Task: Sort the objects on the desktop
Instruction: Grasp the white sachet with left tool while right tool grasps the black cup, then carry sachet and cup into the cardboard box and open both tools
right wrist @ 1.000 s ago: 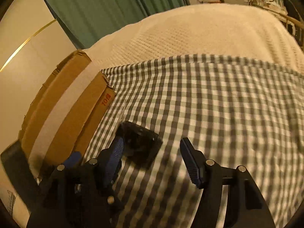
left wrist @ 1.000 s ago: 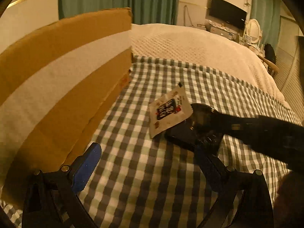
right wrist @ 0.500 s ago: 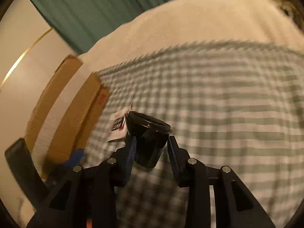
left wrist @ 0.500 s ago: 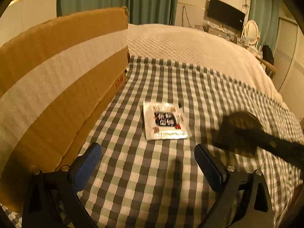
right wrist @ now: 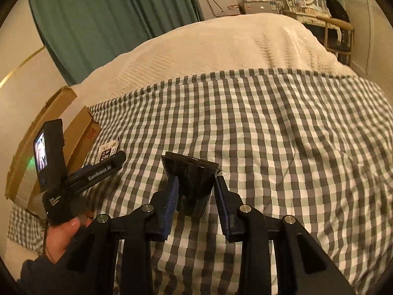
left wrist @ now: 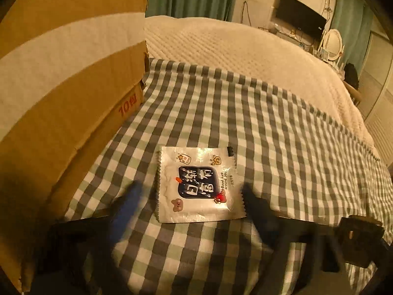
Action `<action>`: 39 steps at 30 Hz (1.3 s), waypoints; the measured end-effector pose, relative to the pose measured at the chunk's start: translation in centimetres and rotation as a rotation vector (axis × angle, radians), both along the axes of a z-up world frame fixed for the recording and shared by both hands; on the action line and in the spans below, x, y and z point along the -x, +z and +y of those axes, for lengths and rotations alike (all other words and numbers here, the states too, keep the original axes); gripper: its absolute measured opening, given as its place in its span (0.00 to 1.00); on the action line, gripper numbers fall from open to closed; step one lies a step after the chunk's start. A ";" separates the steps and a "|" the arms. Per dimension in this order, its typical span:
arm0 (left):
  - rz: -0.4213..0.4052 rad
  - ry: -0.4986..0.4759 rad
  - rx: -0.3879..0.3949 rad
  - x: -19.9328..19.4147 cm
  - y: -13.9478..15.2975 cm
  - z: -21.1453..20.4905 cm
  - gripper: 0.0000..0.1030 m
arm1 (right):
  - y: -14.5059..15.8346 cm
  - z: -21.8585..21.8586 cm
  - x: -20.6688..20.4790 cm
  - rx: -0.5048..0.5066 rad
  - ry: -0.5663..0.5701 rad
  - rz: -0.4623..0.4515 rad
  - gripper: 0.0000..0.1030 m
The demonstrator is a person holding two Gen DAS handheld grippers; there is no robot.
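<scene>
White foil sachet (left wrist: pixel 199 186) with dark printed label lies flat on the bed's checked cloth, near the cloth's left edge. Black plastic cup (right wrist: pixel 190 180), wide rim forward, is off the cloth, gripped between the right claw's (right wrist: pixel 196 196) pads.

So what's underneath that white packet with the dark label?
The white packet lies flat on the checked cloth, beside the cardboard box. Cloth shows all round its edges. Whatever might sit directly beneath it is covered, so that cannot be seen.
</scene>
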State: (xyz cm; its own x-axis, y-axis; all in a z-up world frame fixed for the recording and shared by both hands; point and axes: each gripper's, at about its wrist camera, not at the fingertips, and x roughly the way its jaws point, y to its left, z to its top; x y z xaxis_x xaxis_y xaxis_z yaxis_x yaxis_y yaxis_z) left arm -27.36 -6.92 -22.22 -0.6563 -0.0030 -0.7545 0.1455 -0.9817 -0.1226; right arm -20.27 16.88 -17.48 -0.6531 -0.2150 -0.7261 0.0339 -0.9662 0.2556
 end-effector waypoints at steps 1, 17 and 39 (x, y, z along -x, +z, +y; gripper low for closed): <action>0.003 -0.017 -0.003 0.0 0.2 0.0 0.43 | 0.1 -0.3 -0.1 -0.014 0.007 -0.001 0.29; 0.113 -0.143 -0.069 -6.8 8.0 1.1 0.04 | 6.3 -0.1 -5.4 -0.079 0.013 0.047 0.25; 0.302 0.151 -0.126 -13.7 19.5 -16.5 0.04 | 22.7 -17.0 -6.6 -0.036 0.339 0.269 0.25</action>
